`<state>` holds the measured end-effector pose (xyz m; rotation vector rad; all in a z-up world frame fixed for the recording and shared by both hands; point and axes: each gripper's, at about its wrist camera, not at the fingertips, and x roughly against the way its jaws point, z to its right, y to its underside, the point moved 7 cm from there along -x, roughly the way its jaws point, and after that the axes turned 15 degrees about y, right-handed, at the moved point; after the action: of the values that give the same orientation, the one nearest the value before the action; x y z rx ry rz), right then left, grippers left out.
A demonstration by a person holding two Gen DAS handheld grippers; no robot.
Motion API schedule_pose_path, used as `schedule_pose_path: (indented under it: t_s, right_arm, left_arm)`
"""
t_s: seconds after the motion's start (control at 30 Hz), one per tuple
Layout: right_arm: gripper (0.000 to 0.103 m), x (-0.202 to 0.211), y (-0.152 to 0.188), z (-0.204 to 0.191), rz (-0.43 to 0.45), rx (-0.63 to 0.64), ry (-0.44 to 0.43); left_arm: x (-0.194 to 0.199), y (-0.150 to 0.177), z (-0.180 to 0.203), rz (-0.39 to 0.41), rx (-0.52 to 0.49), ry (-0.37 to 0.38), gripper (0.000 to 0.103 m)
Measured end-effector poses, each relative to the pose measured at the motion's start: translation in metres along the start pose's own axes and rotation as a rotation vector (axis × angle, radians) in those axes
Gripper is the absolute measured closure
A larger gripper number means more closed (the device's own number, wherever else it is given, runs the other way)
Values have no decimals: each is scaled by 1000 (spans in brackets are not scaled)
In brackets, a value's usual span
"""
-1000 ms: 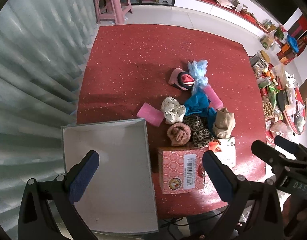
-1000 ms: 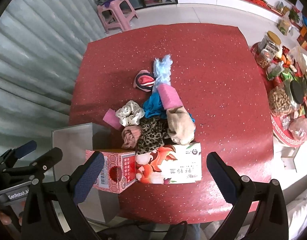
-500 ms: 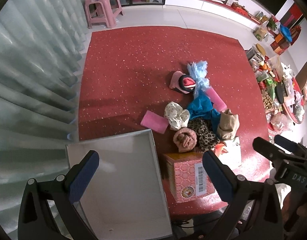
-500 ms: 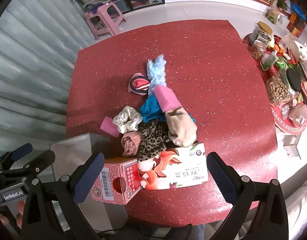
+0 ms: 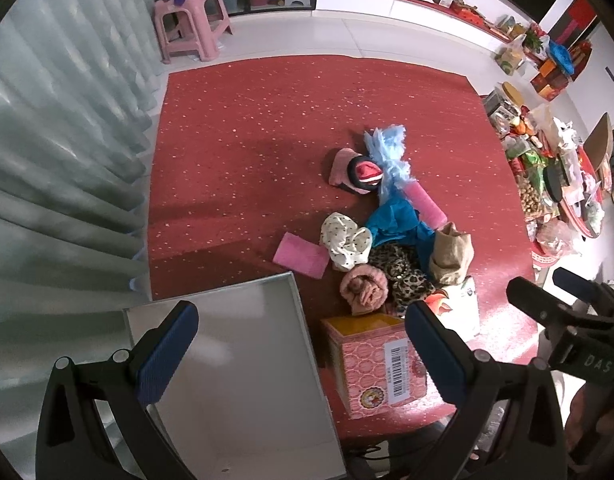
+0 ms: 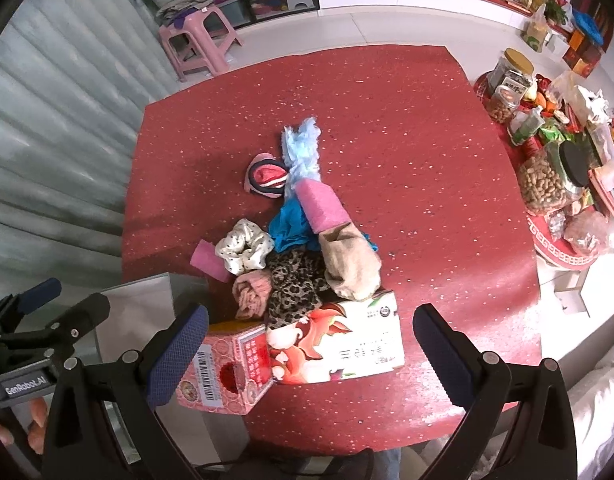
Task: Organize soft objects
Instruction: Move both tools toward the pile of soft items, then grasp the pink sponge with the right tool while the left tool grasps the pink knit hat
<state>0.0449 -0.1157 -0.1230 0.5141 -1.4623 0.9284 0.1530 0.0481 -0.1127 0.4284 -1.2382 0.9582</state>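
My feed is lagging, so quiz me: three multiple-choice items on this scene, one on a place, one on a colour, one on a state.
1. Where is the grey tray?
A. left of the pink box
B. on the stool
C. under the pile

2. What colour is the flat sponge?
A. green
B. pink
C. black

3. How are the left gripper and right gripper?
A. both open, empty
B. both shut
C. one holds a sock

Answers: A, the tray sits left of the box; B, it is plainly pink; A, both jaws stand wide with nothing between.
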Motion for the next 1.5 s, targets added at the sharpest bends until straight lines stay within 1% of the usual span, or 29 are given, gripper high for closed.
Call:
schedule_pose_path:
  t_s: [0.23,0.43,0.57,0.7,0.83,1.1,1.23,1.4,1.5]
  right_arm:
    - [0,-6,1,11,-16,17,25]
    - [0,-16,0,17,-35,49,25]
    - [0,-22,-6,16,-37,78,6]
    - [0,-33,-15,13,-46,110,-8]
    - [0,-47,-22,14,-62,123,-29]
    - [0,-73,-32,24,-93,143,-61]
    - [0,-87,-37,32,-113,134,-83]
    - [0,-108,-37,36,-140,130,-98]
    - [0,-121,-40,34,-152,129,-111]
  left_arm:
    - [-9,-3,5,-11,21,-1,0]
    - [-21,-5,11,-27,47,-14,0]
    - [-29,-10,14,-32,66,-42,0]
    - [-41,-17,17,-48,98,-40,0]
    - [-56,-25,18,-67,112,-74,0]
    - [-81,-46,23,-81,166,-75,0]
    - [-99,-57,17,-103,215,-83,0]
    - [-120,-67,2,-138,264,-116,0]
    - [-137,-82,-6,-143,300,-125,0]
